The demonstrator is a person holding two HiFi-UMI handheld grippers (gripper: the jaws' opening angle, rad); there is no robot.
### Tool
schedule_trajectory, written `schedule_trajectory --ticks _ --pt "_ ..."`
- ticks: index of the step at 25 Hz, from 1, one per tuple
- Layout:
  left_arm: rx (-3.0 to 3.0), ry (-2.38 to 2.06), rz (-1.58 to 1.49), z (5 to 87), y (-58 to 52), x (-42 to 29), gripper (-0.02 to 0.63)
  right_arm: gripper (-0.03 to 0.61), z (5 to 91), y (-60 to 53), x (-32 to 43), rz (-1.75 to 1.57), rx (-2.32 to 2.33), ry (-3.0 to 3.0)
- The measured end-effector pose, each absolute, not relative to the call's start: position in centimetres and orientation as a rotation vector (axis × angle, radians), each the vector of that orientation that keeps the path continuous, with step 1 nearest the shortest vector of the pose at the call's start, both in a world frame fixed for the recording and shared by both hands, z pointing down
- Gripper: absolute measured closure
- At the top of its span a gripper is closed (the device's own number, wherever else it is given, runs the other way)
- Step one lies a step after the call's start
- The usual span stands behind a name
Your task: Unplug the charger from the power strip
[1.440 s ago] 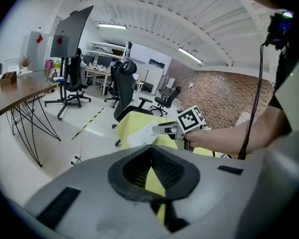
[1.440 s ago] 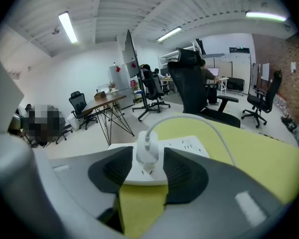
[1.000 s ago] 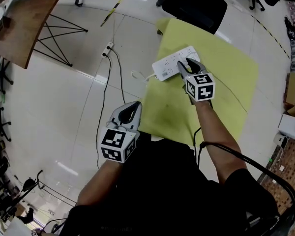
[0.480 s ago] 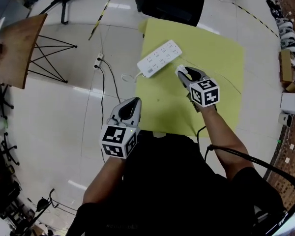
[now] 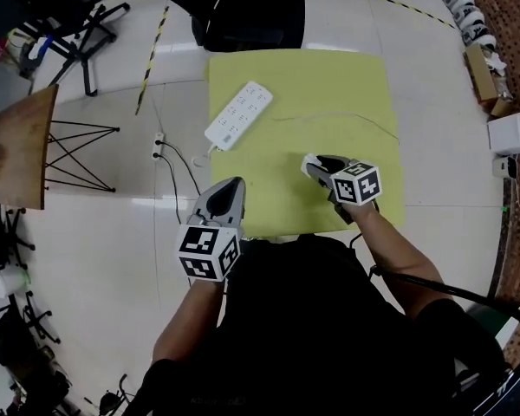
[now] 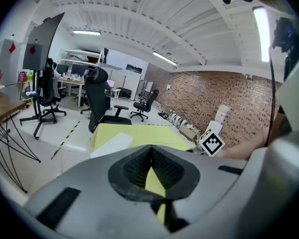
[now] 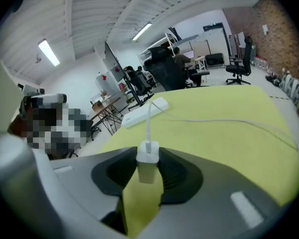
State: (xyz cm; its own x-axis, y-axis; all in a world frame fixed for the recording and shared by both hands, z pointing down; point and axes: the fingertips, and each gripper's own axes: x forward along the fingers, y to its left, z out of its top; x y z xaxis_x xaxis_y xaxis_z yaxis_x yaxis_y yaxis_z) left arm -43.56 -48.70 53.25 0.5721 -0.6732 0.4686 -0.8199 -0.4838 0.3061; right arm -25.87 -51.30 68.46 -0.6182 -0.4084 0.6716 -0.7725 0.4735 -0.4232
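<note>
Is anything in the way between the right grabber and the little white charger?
No, nothing is in the way. The right gripper is closed right on the charger. The charger is out of the power strip, which lies apart from it on the yellow mat.

We look steeply down from overhead; left claw [image 5: 233, 183] and right claw [image 5: 312, 164] cameras skim low, sharing the yellow mat [image 5: 329, 94] at twelve o'clock.
</note>
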Motion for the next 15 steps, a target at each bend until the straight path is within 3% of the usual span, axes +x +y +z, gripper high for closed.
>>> schedule_trajectory --ticks 15 --pt "2.314 -1.257 0.389 51.3 -47.0 -42.7 0.607 0.440 71.6 -49.1 -26.4 1.234 0.794 -2.238"
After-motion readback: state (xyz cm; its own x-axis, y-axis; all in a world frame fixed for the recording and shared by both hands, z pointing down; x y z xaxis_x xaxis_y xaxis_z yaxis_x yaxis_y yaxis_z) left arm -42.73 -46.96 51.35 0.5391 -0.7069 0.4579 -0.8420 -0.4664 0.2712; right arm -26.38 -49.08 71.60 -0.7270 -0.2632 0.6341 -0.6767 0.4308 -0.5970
